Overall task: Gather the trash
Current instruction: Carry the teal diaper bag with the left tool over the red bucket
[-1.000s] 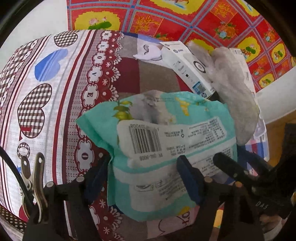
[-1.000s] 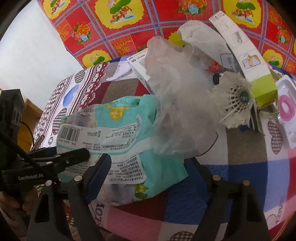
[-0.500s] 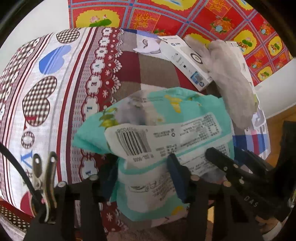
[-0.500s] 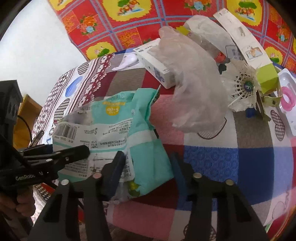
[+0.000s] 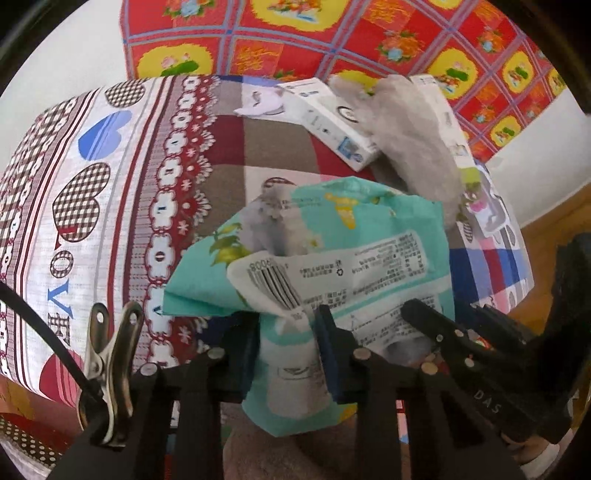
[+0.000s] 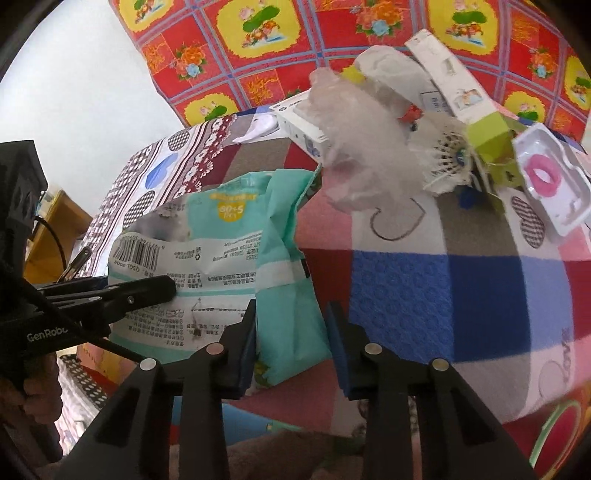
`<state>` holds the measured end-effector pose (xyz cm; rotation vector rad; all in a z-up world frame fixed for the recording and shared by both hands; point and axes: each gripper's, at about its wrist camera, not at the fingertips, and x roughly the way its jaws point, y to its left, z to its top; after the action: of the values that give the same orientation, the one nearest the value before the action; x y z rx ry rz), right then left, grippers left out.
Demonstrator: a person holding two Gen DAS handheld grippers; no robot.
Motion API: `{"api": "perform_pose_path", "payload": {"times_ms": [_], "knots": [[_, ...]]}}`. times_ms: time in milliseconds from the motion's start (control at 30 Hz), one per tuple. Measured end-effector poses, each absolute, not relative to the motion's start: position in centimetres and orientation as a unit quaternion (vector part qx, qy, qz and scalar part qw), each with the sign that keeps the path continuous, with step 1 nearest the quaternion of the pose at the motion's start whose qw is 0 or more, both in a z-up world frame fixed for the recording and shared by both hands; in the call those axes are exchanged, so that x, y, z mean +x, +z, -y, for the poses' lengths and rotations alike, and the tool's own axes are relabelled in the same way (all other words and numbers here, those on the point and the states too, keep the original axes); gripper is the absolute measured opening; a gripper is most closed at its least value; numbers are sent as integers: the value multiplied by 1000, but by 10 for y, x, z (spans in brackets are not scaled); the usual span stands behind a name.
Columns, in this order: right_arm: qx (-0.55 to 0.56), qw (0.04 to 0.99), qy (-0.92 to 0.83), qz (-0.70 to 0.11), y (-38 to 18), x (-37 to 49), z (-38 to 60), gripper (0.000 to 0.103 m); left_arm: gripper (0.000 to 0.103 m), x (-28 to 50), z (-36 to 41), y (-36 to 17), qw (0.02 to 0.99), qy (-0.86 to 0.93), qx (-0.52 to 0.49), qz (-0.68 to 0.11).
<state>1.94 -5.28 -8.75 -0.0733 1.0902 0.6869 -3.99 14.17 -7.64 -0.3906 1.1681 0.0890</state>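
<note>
A table draped in a patchwork cloth [image 6: 399,288] of hearts, lace bands and coloured squares stands before a red-and-yellow floral hanging [image 5: 332,33] on a pale wall. At the cloth's near edge lies the teal wipes packet [image 5: 332,236], crumpled, its white barcode label facing up.

The left gripper [image 5: 286,343] has the packet's near edge between its blue pads; its jaws are closing and the film bunches against them. The right gripper [image 6: 291,332] straddles the packet's other end, a fold of teal film standing between its pads; its jaws are closing too, though whether both pads press yet I cannot tell. Each gripper's black fingers show in the other's view, lying over the label.

Just beyond the packet a crumpled clear plastic bag [image 6: 365,147] lies over a white carton [image 6: 299,125]. Farther right sit a shuttlecock [image 6: 447,162], a long white box with a lime-green end [image 6: 461,99] leaning over it, and a white plastic tray [image 6: 554,184] holding a pink ring [image 6: 543,175]. A small white scrap [image 5: 262,105] lies at the far edge. A metal clip [image 5: 110,354] hangs beside the left gripper.
</note>
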Motion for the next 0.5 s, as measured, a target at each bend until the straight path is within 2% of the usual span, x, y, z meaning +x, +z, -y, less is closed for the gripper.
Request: {"api": "perform_pose_path", "payload": {"times_ms": [500], "knots": [[1, 835, 285, -471, -63, -9, 150, 30, 29, -37, -49, -49, 837, -19, -124, -533]]}}
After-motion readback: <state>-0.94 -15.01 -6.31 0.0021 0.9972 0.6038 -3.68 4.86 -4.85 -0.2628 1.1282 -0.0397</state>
